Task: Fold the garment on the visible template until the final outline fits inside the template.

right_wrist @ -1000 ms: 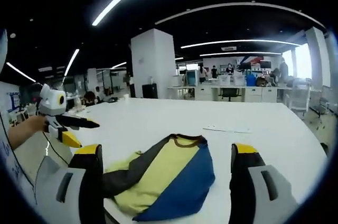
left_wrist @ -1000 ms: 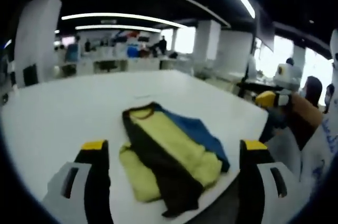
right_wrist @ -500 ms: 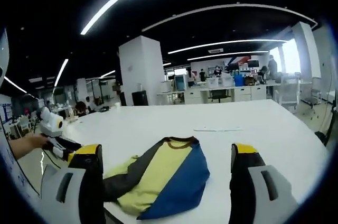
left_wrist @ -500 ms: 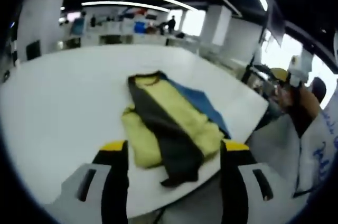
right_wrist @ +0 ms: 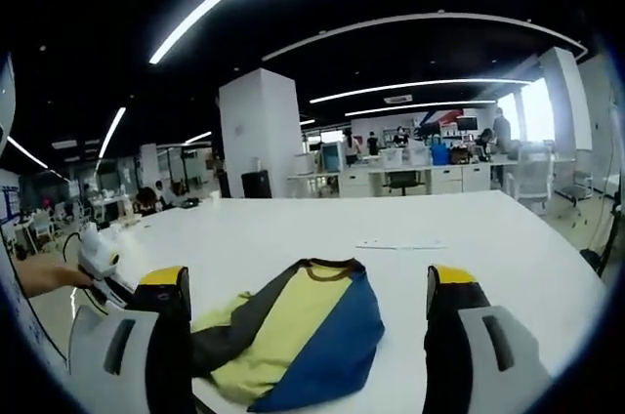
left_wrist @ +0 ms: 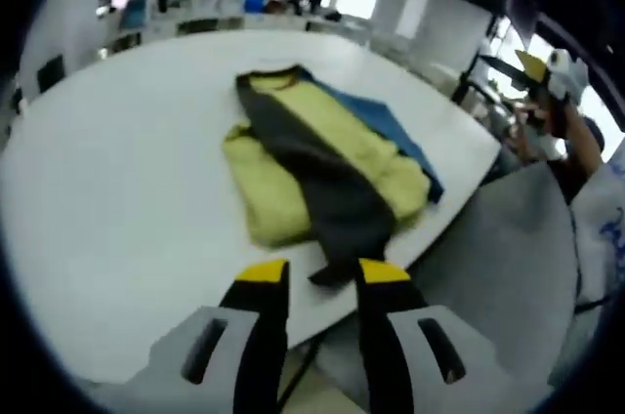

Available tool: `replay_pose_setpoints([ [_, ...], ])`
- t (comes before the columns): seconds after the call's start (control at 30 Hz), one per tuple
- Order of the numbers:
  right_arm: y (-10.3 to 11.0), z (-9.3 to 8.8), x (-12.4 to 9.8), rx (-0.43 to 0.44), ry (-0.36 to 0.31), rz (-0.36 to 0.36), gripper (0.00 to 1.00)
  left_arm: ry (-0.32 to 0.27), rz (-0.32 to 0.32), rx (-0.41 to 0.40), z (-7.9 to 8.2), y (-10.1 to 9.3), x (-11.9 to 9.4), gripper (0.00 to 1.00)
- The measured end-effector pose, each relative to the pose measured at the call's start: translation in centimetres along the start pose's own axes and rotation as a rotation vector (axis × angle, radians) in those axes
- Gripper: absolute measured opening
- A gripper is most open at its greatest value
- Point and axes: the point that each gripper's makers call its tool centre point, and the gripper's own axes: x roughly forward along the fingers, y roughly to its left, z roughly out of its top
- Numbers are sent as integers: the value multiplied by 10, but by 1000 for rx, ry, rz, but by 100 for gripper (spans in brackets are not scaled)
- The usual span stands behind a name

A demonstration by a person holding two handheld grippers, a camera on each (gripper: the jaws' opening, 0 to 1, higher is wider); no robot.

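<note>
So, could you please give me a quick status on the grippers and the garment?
Left gripper nearly shut, empty, near the garment's dark tip. Right gripper open, empty. Garment partly folded at table edge. Nothing in the way.

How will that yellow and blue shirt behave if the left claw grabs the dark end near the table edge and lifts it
Probably floppy: the shirt lies in soft layered folds, so a lifted end would likely drape and trail. It looks thin and light. The left claw pinching only the dark tip may pull the folded layers apart on the table.
</note>
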Motion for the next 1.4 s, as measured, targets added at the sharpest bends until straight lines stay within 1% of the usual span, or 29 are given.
replay_pose_setpoints([
  [0.07, 0, 1, 0, 2, -1, 1, 100, 19, 5, 25, -3, 1, 4, 18],
  [0.13, -1, 1, 1, -6, 1, -2, 100, 32, 3, 32, -6, 1, 9, 16],
  [0.23, -2, -1, 2, -10, 5, -3, 100, 31, 5, 40, -5, 1, 13, 13],
  [0.3, -2, -2, 1, -8, 6, -4, 100, 40, -11, 46, -5, -2, 17, 12],
  [0.37, -3, -4, 1, -6, 11, -6, 99, 63, -31, 51, -7, -7, 22, 11],
  [0.43, -4, -6, 2, -1, 14, -7, 99, 67, -35, 52, -6, -7, 27, 10],
  [0.53, -3, -8, 3, -7, 23, -6, 99, 85, -57, 33, -5, -8, 34, 3],
  [0.6, -3, -7, 3, -6, 21, -7, 99, 103, -63, 36, -7, -9, 35, 0],
  [0.73, -6, -7, 3, -3, 19, -17, 98, 126, -59, 29, -9, -7, 35, 0],
  [0.83, -7, -9, 3, -2, 24, -19, 99, 134, -53, 12, -7, -3, 30, 0],
  [0.93, -5, -12, 3, 7, 36, -13, 99, 114, -26, 1, -2, 5, 24, 0],
  [1.07, -1, -13, 4, 18, 33, -5, 99, 58, -23, -60, 13, 11, 14, 0],
  [1.2, 1, -15, 5, 18, 40, 0, 99, 30, 7, -58, 24, 19, 1, 0],
  [1.23, 2, -15, 5, 20, 41, 1, 99, 18, 2, -69, 27, 19, -1, 0],
  [1.27, 3, -15, 5, 21, 42, 3, 99, -14, -16, -98, 35, 17, -5, 0],
  [1.3, 3, -16, 5, 23, 42, 5, 99, -28, -19, -105, 39, 18, -7, 0],
  [1.33, 4, -16, 5, 26, 44, 7, 99, -31, -14, -103, 41, 20, -10, 0],
  [1.4, 6, -19, 6, 27, 49, 14, 99, -17, 20, -78, 43, 27, -14, 0],
])
